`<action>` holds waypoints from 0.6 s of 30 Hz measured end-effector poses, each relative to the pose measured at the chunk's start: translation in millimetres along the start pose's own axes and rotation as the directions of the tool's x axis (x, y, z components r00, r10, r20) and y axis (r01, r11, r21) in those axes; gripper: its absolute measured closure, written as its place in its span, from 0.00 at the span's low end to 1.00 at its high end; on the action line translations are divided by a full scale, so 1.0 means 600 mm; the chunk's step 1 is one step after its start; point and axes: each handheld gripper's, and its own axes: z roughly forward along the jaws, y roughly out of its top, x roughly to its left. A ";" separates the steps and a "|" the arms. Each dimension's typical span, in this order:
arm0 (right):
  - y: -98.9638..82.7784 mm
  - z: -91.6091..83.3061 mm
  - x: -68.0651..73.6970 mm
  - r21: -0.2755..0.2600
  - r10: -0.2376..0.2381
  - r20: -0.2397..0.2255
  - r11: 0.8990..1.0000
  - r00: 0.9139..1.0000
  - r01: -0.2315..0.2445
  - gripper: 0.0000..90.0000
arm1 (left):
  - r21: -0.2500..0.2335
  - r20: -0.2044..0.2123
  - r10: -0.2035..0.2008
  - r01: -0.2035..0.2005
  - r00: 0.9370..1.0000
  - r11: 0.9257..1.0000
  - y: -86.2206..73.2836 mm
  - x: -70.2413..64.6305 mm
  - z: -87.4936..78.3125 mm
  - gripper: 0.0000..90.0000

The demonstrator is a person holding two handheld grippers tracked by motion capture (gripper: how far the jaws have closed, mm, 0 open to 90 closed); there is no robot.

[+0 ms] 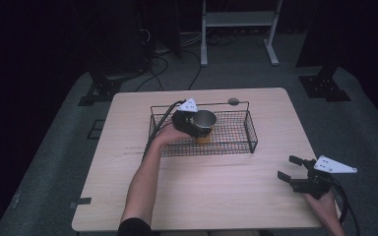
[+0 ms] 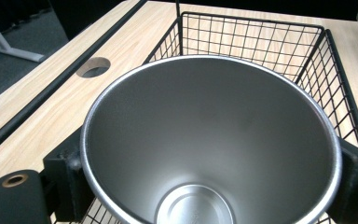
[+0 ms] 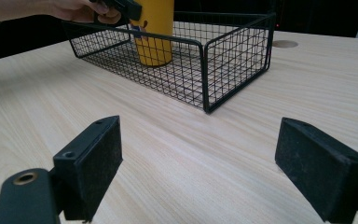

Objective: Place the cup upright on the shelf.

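A yellow cup (image 1: 203,135) with a steel inside stands upright in a black wire basket (image 1: 236,142) at the middle of the table. My left gripper (image 1: 193,124) is shut on the cup near its rim. In the left gripper view the cup's steel inside (image 2: 214,140) lies between the two black pads (image 2: 67,182). The right gripper view shows the yellow cup (image 3: 154,32) inside the basket (image 3: 214,60), with the other hand on it. My right gripper (image 1: 292,168) hovers open over the table's right front, with nothing between its pads (image 3: 93,163).
The light wooden table (image 1: 216,196) has a round cable hole (image 1: 234,102) at its far edge behind the basket. A white frame (image 1: 238,29) and dark stands sit on the floor beyond. Bare tabletop lies between the basket and my right gripper.
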 end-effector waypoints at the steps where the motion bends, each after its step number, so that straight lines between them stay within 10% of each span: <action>1: 0.000 0.000 0.000 0.000 0.000 0.000 1.000 1.000 0.000 0.15 | 0.002 -0.002 0.002 -0.002 1.000 1.000 0.000 0.000 0.000 0.11; 18: 0.000 -0.001 0.000 -0.003 0.002 0.000 1.000 1.000 -0.002 0.15 | 0.008 -0.028 -0.004 0.004 1.000 1.000 -0.001 0.002 -0.008 0.04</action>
